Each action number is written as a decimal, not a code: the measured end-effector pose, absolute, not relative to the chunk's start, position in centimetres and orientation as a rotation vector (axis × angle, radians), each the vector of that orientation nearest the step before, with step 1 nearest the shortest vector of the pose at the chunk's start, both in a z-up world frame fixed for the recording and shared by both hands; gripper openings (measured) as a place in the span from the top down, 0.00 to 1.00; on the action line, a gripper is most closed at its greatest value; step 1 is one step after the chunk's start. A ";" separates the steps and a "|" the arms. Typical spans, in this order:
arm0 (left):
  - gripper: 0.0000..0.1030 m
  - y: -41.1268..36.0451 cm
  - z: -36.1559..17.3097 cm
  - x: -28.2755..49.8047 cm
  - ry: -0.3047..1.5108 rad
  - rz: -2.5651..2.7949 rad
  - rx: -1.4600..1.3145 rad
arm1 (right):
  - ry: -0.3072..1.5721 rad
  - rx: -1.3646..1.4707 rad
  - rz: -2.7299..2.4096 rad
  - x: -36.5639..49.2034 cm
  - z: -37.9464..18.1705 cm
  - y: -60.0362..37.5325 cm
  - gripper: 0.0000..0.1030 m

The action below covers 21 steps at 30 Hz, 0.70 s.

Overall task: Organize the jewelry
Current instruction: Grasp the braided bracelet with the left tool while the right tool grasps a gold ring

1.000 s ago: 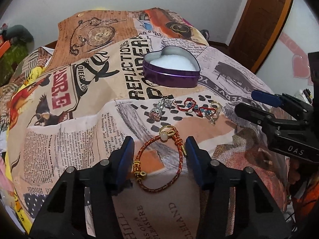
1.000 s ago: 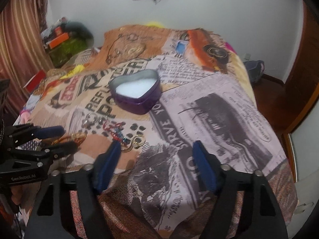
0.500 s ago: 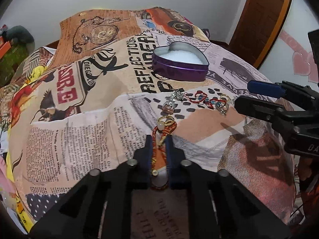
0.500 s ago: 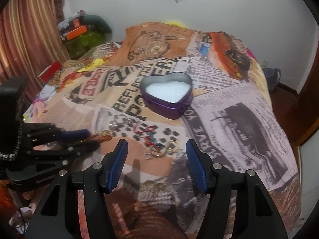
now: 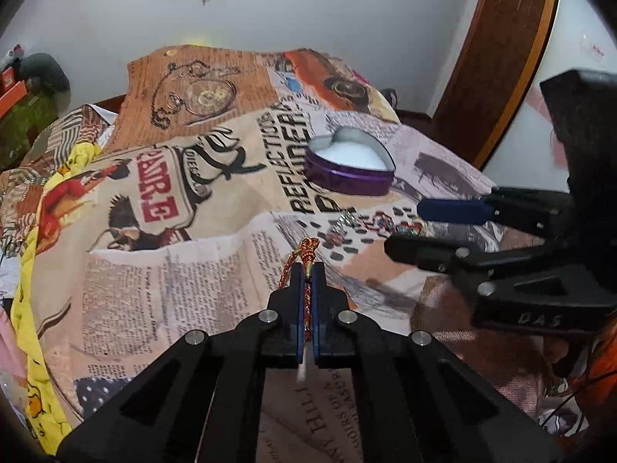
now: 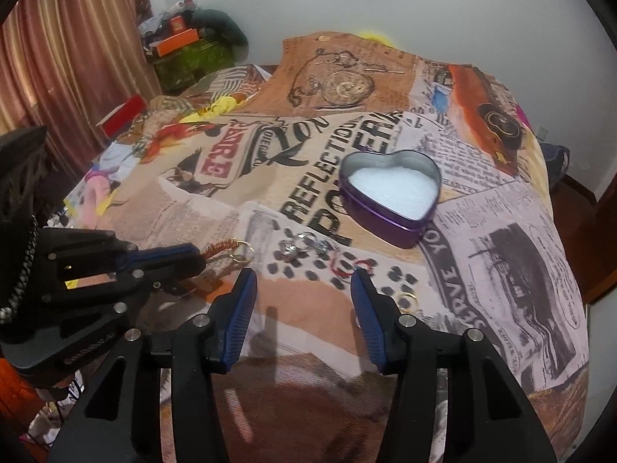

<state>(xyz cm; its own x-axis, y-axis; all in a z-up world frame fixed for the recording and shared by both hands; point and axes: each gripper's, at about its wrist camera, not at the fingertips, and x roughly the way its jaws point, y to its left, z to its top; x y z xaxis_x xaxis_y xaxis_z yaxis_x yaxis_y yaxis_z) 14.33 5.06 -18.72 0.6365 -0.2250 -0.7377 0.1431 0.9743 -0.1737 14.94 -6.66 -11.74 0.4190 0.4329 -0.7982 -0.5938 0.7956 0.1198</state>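
My left gripper [image 5: 307, 270] is shut on a red-and-gold braided bracelet [image 5: 304, 254], holding it just above the printed bedspread; it also shows in the right wrist view [image 6: 221, 251]. A purple heart-shaped tin [image 5: 349, 166] lined in white sits open farther back, also seen from the right wrist [image 6: 389, 198]. Loose jewelry [image 5: 370, 223] lies between the tin and the grippers: a silver charm [image 6: 293, 247], a red piece [image 6: 347, 262] and a gold ring [image 6: 407, 297]. My right gripper [image 6: 302, 281] is open and empty above this jewelry.
The bedspread [image 6: 501, 254] falls off at the right edge toward a wooden door [image 5: 497, 50]. Clutter and boxes [image 6: 185, 38] stand by the curtain at the far left. Yellow cloth [image 5: 27, 308] lies at the bed's left side.
My left gripper closed on the bracelet and lifted it off the bedspread. My right gripper moved left and forward over the loose jewelry, staying open.
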 end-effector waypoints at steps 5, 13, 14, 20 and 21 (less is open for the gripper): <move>0.99 6.6 -18.4 13.8 0.828 -0.161 -0.101 | 0.950 -0.209 0.656 15.0 -11.6 -5.4 0.55; 0.99 8.8 -18.7 13.1 0.819 -0.119 -0.116 | 1.009 -0.285 0.726 15.6 -12.8 -1.7 0.64; 0.99 9.0 -18.8 13.0 0.817 -0.117 -0.117 | 1.017 -0.293 0.731 15.6 -13.0 -1.4 0.65; 0.99 9.6 -19.0 12.8 0.815 -0.111 -0.140 | 1.079 -0.333 0.758 16.5 -14.3 0.4 0.71; 0.99 9.6 -19.1 12.7 0.816 -0.110 -0.143 | 1.093 -0.333 0.762 16.7 -14.6 0.6 0.77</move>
